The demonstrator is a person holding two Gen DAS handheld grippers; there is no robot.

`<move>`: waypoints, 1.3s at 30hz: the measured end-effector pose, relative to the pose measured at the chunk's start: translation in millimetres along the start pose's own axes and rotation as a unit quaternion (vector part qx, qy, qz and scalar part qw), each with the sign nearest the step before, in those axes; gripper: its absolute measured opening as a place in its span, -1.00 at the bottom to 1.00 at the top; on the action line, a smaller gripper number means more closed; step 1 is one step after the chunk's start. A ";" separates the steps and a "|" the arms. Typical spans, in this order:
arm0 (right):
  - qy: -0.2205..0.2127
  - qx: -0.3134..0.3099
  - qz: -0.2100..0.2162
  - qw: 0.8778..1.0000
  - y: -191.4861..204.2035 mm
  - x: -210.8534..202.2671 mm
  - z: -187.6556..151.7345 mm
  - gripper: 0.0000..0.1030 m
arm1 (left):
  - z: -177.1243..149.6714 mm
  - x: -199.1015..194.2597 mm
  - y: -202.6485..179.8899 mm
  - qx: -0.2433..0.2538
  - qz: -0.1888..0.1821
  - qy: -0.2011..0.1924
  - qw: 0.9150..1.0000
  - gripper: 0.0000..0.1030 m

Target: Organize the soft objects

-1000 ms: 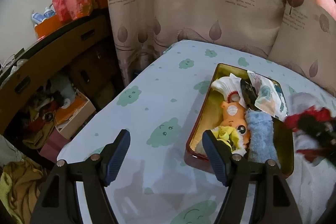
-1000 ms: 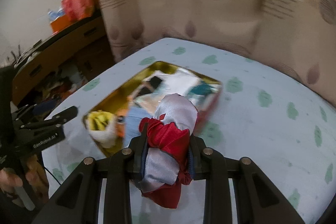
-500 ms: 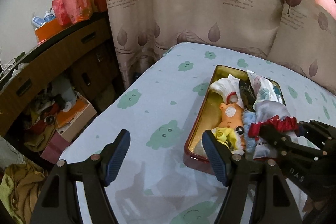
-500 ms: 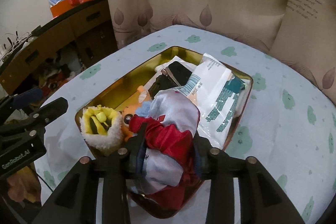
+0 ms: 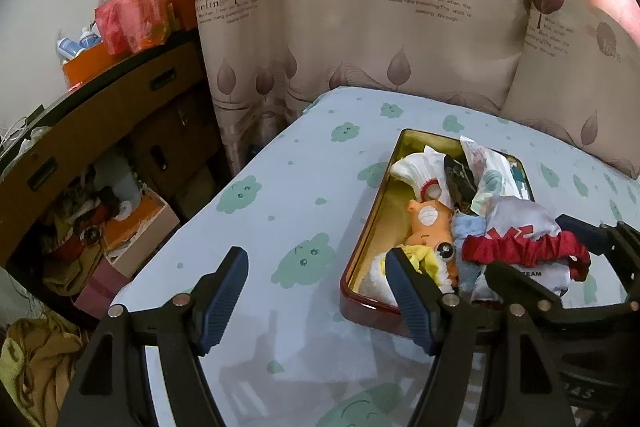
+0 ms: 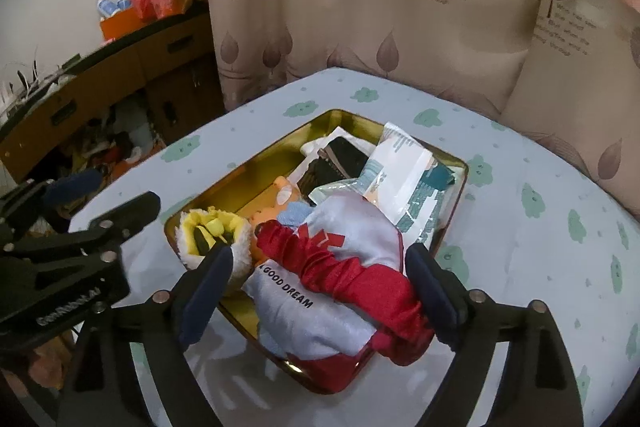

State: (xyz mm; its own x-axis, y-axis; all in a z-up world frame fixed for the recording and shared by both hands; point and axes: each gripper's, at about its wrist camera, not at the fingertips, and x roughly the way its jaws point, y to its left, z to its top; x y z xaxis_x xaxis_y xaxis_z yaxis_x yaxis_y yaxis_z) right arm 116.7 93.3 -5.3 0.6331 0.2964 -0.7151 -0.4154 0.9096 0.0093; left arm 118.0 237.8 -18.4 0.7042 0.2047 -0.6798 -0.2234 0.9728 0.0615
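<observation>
A gold tin tray (image 6: 256,179) (image 5: 374,227) sits on the bed, holding soft items. A silver and red sleep mask (image 6: 344,279) (image 5: 520,243) printed "GOOD DREAM" lies on the tray's near end. My right gripper (image 6: 324,291) is open, with its jaws wide on either side of the mask. In the tray are a yellow and white plush (image 6: 212,235), an orange toy (image 5: 430,231), a light blue cloth (image 5: 468,235) and a plastic packet (image 6: 400,179). My left gripper (image 5: 316,291) is open and empty over the sheet, left of the tray.
The bed has a pale sheet (image 5: 288,195) with green cloud prints. Leaf-print curtains (image 5: 360,27) hang behind it. A brown cabinet (image 5: 100,131) and cluttered boxes (image 5: 132,227) stand past the bed's left edge. A pillow (image 6: 580,87) lies at the back right.
My right gripper carried the sleep mask over to the tray, lowered it onto the items there and opened its jaws. My left gripper stayed put.
</observation>
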 end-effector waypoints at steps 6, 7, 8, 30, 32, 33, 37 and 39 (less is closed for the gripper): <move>-0.011 0.024 -0.034 0.999 -2.1 -20.8 -10.6 0.83 | 0.1 -3.4 -3.3 0.004 0.000 -0.008 1.000 0.42; -0.016 0.034 -0.041 0.998 -3.8 -26.1 -14.6 0.90 | 0.0 -3.0 -4.7 0.006 0.000 -0.007 1.000 0.42; -0.019 0.042 -0.045 0.998 -5.5 -30.5 -18.1 0.92 | -0.3 -3.3 -5.4 0.008 0.001 -0.007 1.000 0.42; -0.006 0.102 -0.080 0.991 -18.9 -66.8 -57.9 0.93 | -5.4 -20.9 -26.6 0.029 -0.011 -0.019 0.999 0.42; -0.006 0.102 -0.080 0.992 -18.2 -66.1 -58.1 0.93 | -5.3 -20.4 -27.0 0.031 -0.010 -0.019 0.999 0.42; -0.004 0.100 -0.080 0.992 -17.9 -65.2 -58.4 0.93 | -5.3 -20.5 -26.9 0.030 -0.009 -0.019 0.999 0.42; 0.001 0.099 -0.077 0.992 -17.9 -61.7 -60.4 0.93 | -5.7 -17.2 -27.8 0.034 -0.007 -0.013 0.999 0.42; 0.005 0.100 -0.074 0.992 -18.5 -59.7 -61.7 0.93 | -5.6 -16.0 -27.9 0.036 -0.004 -0.012 0.999 0.42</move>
State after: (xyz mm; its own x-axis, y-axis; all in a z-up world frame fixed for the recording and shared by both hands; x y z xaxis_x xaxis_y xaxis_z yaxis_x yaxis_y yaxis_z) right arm 46.3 40.8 -5.9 0.6700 0.1540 -0.7262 -0.1807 0.9827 0.0416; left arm 109.2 206.7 -13.3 0.7218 0.1982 -0.6631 -0.1689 0.9796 0.1090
